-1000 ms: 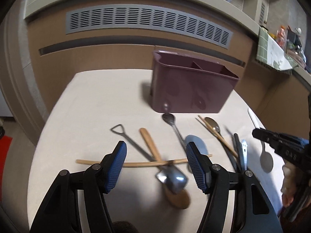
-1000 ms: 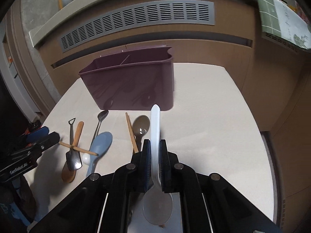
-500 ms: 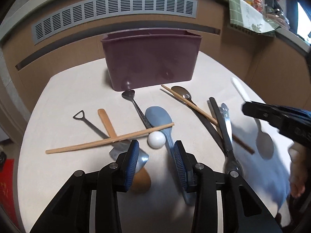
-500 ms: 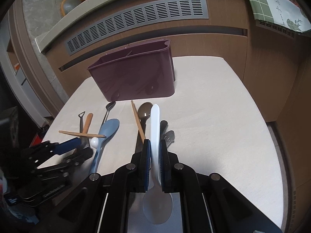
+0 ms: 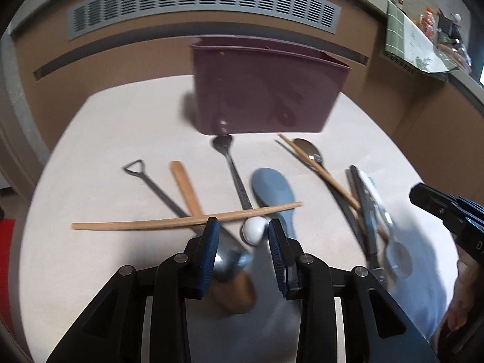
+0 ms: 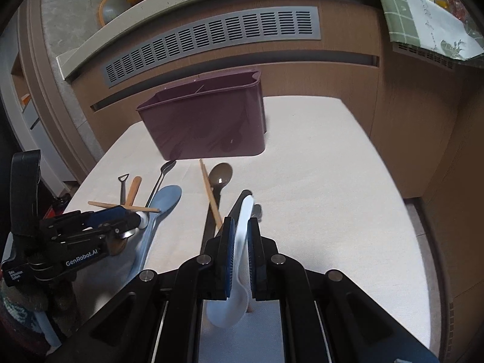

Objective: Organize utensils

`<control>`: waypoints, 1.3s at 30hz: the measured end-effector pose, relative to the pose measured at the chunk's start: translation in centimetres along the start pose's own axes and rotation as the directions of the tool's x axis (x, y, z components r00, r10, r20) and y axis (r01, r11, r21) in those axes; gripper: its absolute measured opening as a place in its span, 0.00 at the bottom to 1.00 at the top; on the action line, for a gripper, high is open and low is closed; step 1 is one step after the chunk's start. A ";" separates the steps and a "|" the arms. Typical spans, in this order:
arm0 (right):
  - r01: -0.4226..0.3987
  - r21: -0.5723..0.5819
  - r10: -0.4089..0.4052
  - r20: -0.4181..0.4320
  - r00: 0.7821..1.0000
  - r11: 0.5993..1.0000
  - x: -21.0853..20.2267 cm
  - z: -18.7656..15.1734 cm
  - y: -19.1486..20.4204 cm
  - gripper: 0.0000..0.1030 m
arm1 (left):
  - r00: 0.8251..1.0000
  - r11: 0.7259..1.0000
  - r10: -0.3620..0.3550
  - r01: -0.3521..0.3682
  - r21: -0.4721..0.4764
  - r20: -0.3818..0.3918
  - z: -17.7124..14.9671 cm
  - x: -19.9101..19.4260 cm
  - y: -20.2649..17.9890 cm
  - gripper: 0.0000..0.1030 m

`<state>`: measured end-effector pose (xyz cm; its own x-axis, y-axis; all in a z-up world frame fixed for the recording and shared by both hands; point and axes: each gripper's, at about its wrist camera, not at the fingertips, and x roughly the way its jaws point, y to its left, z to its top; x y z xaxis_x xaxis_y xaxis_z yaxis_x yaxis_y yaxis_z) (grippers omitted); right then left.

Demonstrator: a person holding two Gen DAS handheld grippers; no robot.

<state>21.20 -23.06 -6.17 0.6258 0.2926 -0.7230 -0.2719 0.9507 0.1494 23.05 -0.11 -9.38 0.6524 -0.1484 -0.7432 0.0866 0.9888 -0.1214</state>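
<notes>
Left gripper point(image 5: 243, 233) has dropped lower over the pile, fingers just been closing to a narrow gap around the white ball end point(image 5: 253, 233) of the blue spoon point(image 5: 273, 192); right pad looks on it, left pad contact can't tell. Crossed chopstick point(image 5: 181, 221) lies right at the fingertips, over the wooden spoon point(image 5: 186, 186), shovel-handled spoon point(image 5: 157, 189) and dark metal spoon point(image 5: 233, 169). Right gripper point(image 6: 240, 230) fingers clamped on white plastic spoon point(image 6: 242, 242), bowl hanging below, above black utensils point(image 6: 208, 230). Purple caddy point(image 6: 205, 127) stands at table point(image 6: 332, 181) back, apart from both.
</notes>
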 end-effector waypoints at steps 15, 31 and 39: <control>0.009 -0.092 -0.024 -0.161 0.987 0.996 5.3 0.8 0.5 0.14 | 0.999 0.999 -0.051 0.051 -0.003 0.011 -0.8 -0.9 0.0 0.34; 0.055 -0.066 -0.054 0.012 0.998 0.996 -0.6 2.3 -0.9 0.08 | 0.995 1.000 -0.007 0.007 0.002 0.095 0.4 -1.5 -0.9 0.21; 0.063 -0.046 -0.060 0.060 0.996 0.997 -2.1 3.0 -0.7 0.08 | 0.956 0.999 -0.008 -0.005 0.043 0.293 2.8 -9.5 -0.1 0.21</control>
<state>22.28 -24.05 -2.71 0.6834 0.2409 -0.6891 -0.2657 0.9613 0.0726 18.97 1.25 -0.50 0.8439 -0.1455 -0.5164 0.1161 0.9892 -0.0891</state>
